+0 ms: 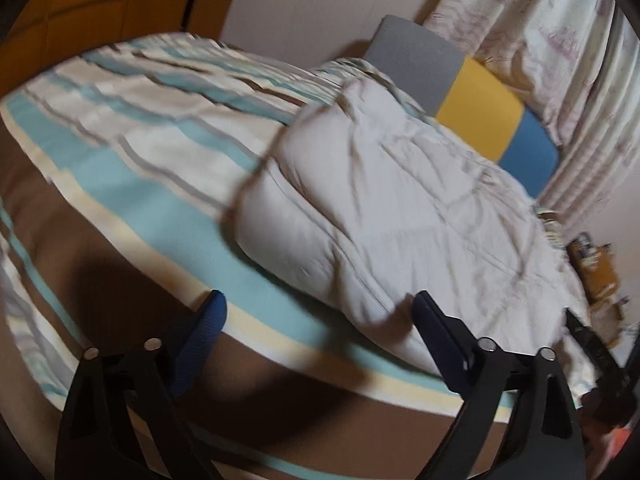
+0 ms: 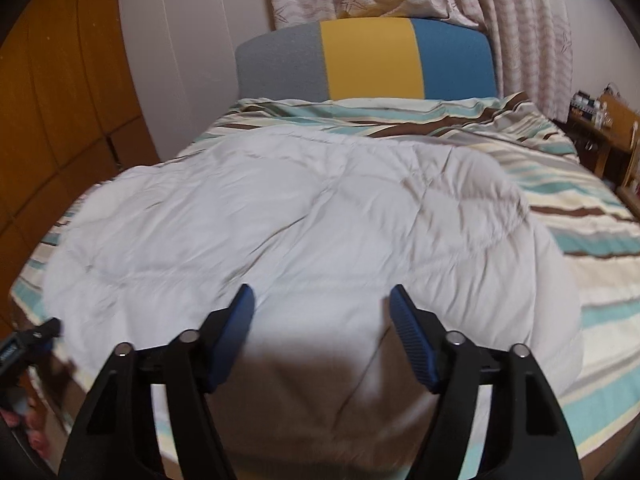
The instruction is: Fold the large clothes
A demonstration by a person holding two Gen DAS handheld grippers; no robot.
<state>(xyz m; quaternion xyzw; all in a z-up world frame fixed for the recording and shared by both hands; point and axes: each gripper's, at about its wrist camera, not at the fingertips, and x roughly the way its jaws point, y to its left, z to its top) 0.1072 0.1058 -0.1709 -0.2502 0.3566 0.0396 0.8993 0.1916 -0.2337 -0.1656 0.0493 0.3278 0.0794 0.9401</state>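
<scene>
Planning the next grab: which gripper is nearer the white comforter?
Right. The right gripper hovers open over the white comforter; the left gripper hovers open beside its edge, over the striped bedspread.

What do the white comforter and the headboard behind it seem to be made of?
White comforter: soft matte woven fabric over padding, judging by its puffy quilted squares and creases; probably cotton or polyester. Headboard: upholstered, with matte textile panels in grey, yellow and blue; the weave is too blurred to tell.
</scene>
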